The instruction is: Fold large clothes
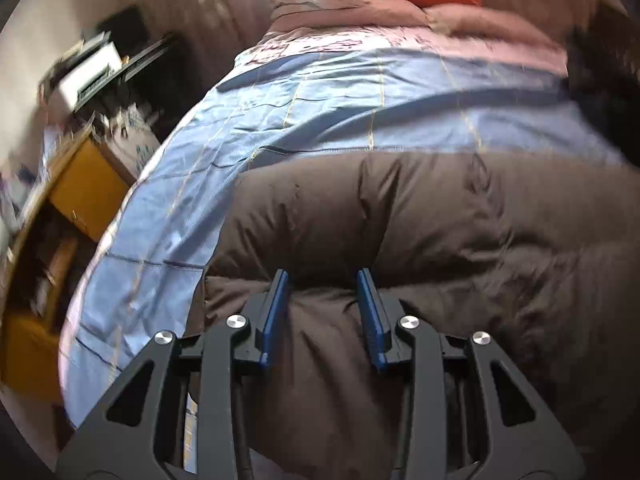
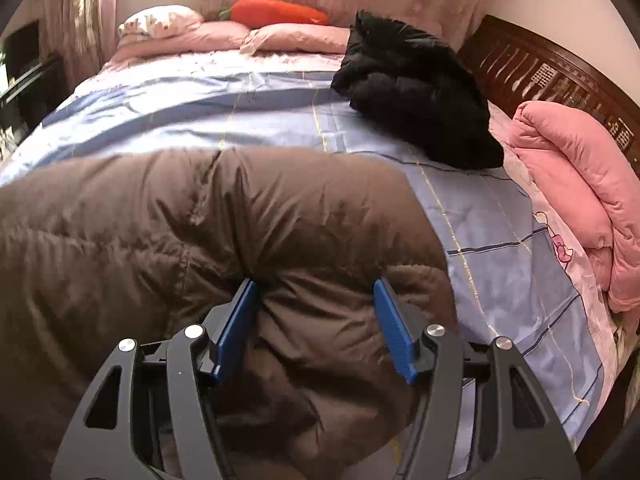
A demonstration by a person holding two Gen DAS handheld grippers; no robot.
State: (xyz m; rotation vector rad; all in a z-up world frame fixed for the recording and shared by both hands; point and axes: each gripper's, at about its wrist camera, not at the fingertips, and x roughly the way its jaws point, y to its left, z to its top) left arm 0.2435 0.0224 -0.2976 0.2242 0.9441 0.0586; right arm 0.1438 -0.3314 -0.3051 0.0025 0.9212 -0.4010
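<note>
Left wrist view showed the left gripper (image 1: 323, 276) clamped on a bunched fold of the brown puffer coat (image 1: 420, 216), its blue pads (image 1: 276, 312) pressing into the fabric. Right wrist view had the right gripper (image 2: 316, 286) likewise closed on a thick wad of the same coat near its right edge. That coat lay spread across the near part of the bed's blue checked sheet (image 2: 500, 240). Beyond it sat a folded black jacket (image 2: 416, 92), a pink quilt (image 2: 576, 184) and a carrot-shaped cushion (image 2: 276, 12).
</note>
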